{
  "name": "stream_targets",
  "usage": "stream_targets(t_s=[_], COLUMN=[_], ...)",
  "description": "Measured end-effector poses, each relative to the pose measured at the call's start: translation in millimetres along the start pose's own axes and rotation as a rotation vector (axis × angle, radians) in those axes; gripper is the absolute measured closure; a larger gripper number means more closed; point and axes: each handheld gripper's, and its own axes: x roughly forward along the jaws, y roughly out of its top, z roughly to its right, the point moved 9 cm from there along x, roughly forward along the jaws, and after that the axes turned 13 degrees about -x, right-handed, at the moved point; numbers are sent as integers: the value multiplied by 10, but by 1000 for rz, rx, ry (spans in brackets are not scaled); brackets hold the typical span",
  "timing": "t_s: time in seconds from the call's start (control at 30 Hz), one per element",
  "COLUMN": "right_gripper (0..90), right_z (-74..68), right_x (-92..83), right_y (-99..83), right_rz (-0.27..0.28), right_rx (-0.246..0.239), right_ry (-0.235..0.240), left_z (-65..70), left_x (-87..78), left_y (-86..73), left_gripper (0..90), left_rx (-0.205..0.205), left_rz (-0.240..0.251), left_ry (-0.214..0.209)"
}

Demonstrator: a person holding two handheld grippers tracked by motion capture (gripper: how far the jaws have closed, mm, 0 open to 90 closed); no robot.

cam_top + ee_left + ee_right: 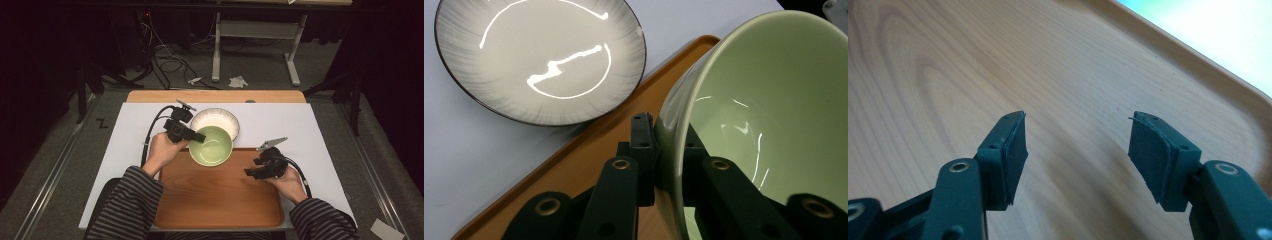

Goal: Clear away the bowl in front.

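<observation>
A pale green bowl [211, 145] hangs over the far edge of the wooden tray [215, 195], tilted. My left gripper [199, 137] is shut on its left rim. In the left gripper view the green bowl [769, 110] has its wall clamped between the two black jaws of that gripper [668, 145]. A white bowl with a dark rim [216, 120] rests on the white mat just behind it; this white bowl [540, 57] appears at the upper left. My right gripper [249, 172] hovers over the tray's right side; its jaws [1075, 150] stand open with nothing between them above the wooden tray [948, 65].
The tray lies on a white mat [130, 145] that covers a wooden table [215, 96]. Beyond the table are floor cables [167, 65] and a desk frame [255, 45]. A person's striped sleeves [127, 205] come in from the bottom.
</observation>
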Motion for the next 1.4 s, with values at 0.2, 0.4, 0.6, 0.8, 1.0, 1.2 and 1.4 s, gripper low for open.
stream_targets(t_s=[0.2, 0.4, 0.6, 0.8, 1.0, 1.2, 1.4], right_gripper=[415, 415, 415, 414, 415, 416, 416], right_z=[9, 1, -9, 6, -8, 20, 14], right_x=[1, 7, 3, 3, 0, -16, -18], right_y=[-6, -13, -6, -13, 1, 8, 8], right_rz=[-5, -11, -11, -10, -9, 11, 9], right_rx=[-2, -1, 8, 1, 6, 13, 12], right_ry=[-3, 1, 1, 0, -4, -14, -10], left_z=[-24, -32, -35, -44, -54, -63, -105], left_x=[-33, -58, -76, -81, -85, -53, 2], left_y=[-42, -102, -169, -228, -302, -391, -491], left_gripper=[832, 832, 831, 831, 831, 831, 831], left_rx=[-1, 4, 6, 7, 8, 13, 15], left_rz=[-6, -14, -28, -36, -53, -75, -102], left_ry=[-2, -1, -7, -9, -12, -10, 2])
